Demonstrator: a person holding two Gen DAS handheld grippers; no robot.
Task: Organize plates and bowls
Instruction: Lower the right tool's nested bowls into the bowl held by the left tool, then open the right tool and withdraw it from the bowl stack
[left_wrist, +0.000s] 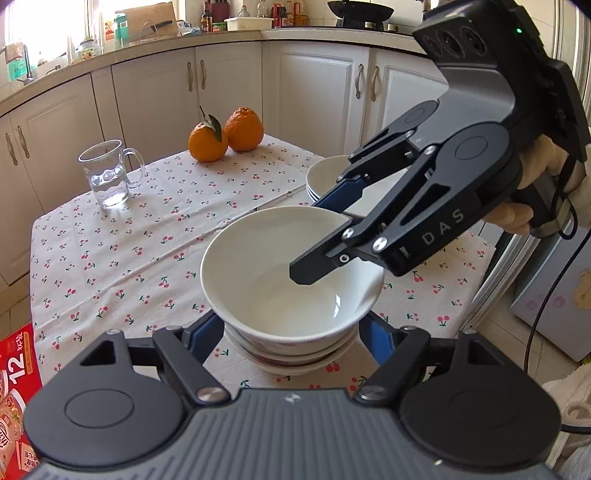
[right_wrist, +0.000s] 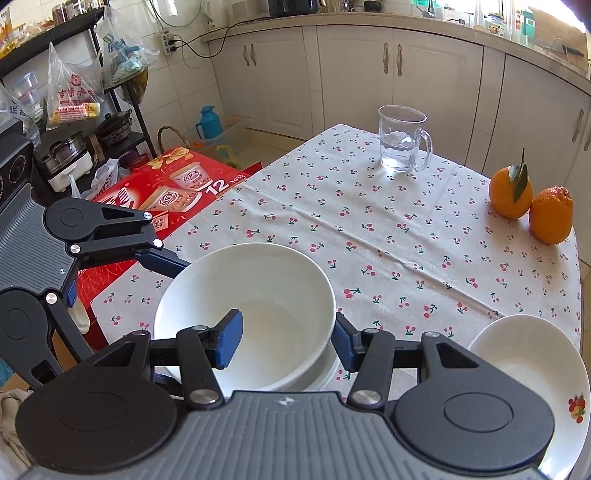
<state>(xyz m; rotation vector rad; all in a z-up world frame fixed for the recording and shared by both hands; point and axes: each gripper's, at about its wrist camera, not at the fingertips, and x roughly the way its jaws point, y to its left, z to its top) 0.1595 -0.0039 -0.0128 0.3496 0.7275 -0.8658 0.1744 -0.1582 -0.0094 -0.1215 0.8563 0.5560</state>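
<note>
the large white bowl tops a stack of bowls near the table's front edge. the right gripper is wide open, straddling its rim without gripping. the left gripper is open too, flanking the stack's base. stacked plates sit just beside; bare tablecloth spreads toward the glass mug and oranges.

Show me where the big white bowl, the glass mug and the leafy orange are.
big white bowl (left_wrist: 258, 266): left wrist view, inner wall.
glass mug (right_wrist: 400, 142): right wrist view, body.
leafy orange (left_wrist: 207, 146): left wrist view, peel.
</note>
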